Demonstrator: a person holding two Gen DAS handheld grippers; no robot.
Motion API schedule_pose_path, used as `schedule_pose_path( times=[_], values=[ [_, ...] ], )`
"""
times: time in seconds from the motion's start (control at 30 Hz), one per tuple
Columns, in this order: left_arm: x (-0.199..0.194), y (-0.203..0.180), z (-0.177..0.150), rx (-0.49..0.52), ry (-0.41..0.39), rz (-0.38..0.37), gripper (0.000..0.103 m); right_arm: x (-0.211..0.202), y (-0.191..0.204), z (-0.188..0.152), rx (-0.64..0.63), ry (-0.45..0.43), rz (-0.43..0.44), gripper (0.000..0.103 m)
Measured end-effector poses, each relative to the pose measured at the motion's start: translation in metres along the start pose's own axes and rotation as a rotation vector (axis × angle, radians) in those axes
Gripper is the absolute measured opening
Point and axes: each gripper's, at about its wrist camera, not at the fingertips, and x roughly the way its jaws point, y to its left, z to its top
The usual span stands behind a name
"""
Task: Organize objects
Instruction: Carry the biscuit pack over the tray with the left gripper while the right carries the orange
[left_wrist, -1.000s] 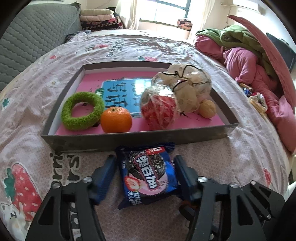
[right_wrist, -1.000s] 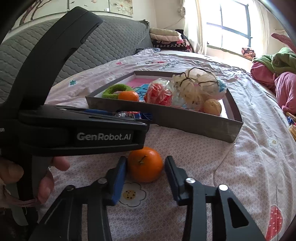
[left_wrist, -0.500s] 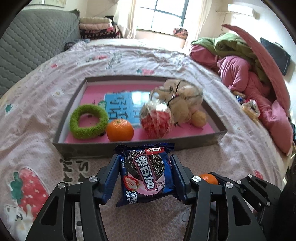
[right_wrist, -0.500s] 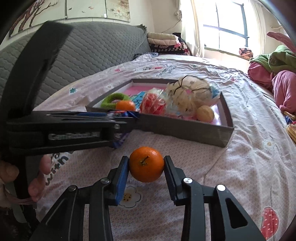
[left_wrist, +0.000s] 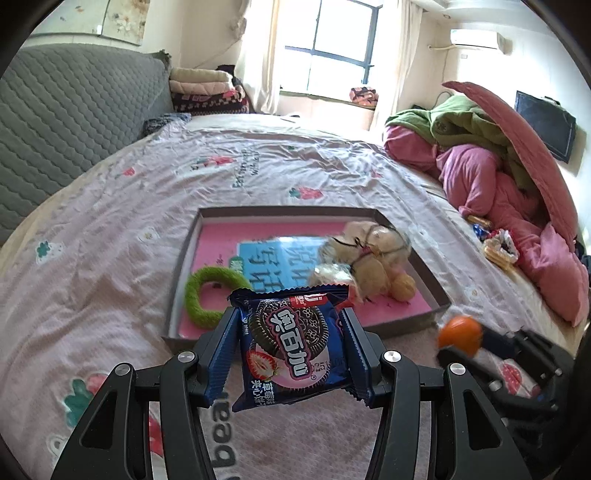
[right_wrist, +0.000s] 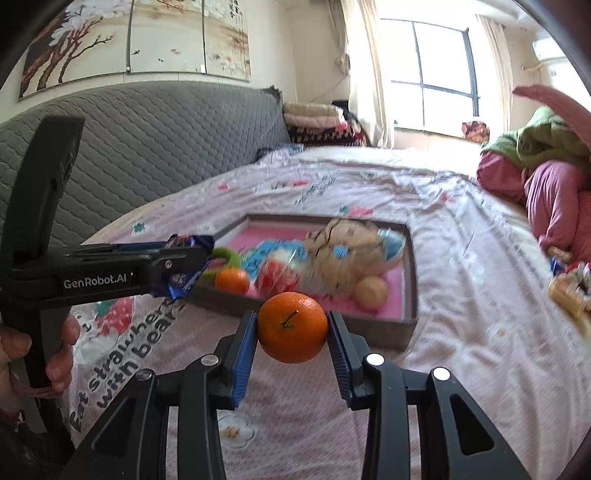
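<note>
My left gripper (left_wrist: 291, 350) is shut on a blue cookie packet (left_wrist: 293, 343) and holds it in the air before the grey tray (left_wrist: 421, 325). My right gripper (right_wrist: 291, 328) is shut on an orange (right_wrist: 291, 326), lifted above the bedsheet near the tray's front wall (right_wrist: 369, 332); that orange also shows in the left wrist view (left_wrist: 460, 334). The left gripper with the packet (right_wrist: 184, 273) shows at the left of the right wrist view. The tray holds a green ring (left_wrist: 207, 295), a second orange (right_wrist: 232, 280), a red wrapped item (right_wrist: 277, 280), a bagged plush bundle (left_wrist: 369, 254) and a small yellow ball (right_wrist: 371, 292).
The tray lies on a pink patterned bedsheet (left_wrist: 110, 258). A grey quilted headboard (left_wrist: 66, 122) stands at the left. A pile of pink and green bedding (left_wrist: 498, 177) lies at the right, with small snack items (left_wrist: 498, 247) beside it.
Both grippers have risen from the bed, lifting the cookie packet and the orange. The tray now looks farther away and lower in both views.
</note>
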Motion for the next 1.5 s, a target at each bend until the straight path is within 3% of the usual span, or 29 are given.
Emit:
schedule_pose_path(
  times=[0.7, 1.5],
  values=[
    [0.022, 0.056, 0.048, -0.036, -0.029, 0.041, 0.056, 0.024, -0.013, 0.047, -0.125, -0.077, -0.085, 0.039],
    [0.077, 0.067, 0.027, -0.029, 0.037, 0.04, 0.056, 0.083, -0.021, 0.032, -0.134, 0.067, -0.076, 0.039]
  ],
)
